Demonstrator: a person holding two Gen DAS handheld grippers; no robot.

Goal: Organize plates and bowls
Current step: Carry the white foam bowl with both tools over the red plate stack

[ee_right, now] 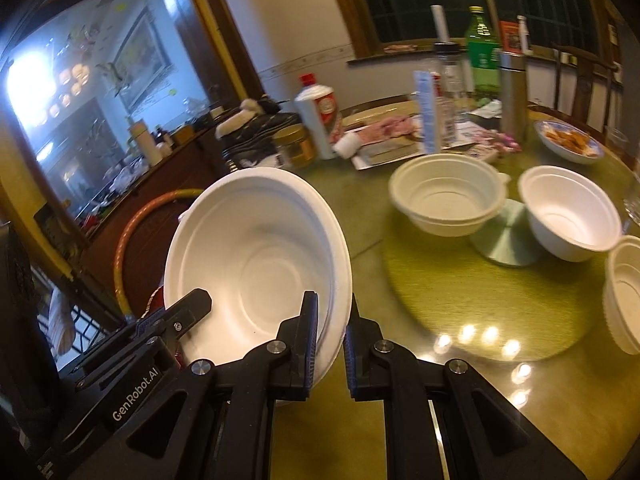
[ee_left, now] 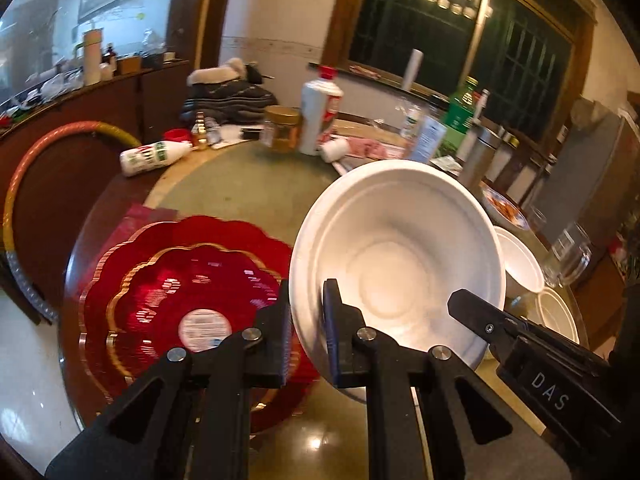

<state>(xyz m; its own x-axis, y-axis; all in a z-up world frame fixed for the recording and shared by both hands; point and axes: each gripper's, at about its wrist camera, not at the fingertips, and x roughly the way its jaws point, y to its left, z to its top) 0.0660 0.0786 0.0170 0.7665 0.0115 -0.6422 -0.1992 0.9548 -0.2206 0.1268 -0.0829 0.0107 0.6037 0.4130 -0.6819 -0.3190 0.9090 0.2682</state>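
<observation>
A large white foam bowl (ee_left: 396, 256) is held tilted in the air between both grippers. My left gripper (ee_left: 307, 332) is shut on its left rim. My right gripper (ee_right: 331, 344) is shut on its right rim, and the bowl also shows in the right wrist view (ee_right: 256, 256). The right gripper's finger (ee_left: 476, 312) shows at the bowl's right side in the left wrist view. A stack of red scalloped plates (ee_left: 184, 296) with gold edges lies on the table under and left of the bowl. More white bowls (ee_right: 446, 192) (ee_right: 568, 212) (ee_right: 624, 292) stand to the right.
A white liquor bottle (ee_left: 320, 116), a honey jar (ee_left: 282, 128), a green bottle (ee_right: 482, 48), a steel flask (ee_right: 514, 92), a dish of food (ee_right: 570, 140) and a glass (ee_left: 570, 252) crowd the far side of the round table. A hoop (ee_left: 24, 188) leans at left.
</observation>
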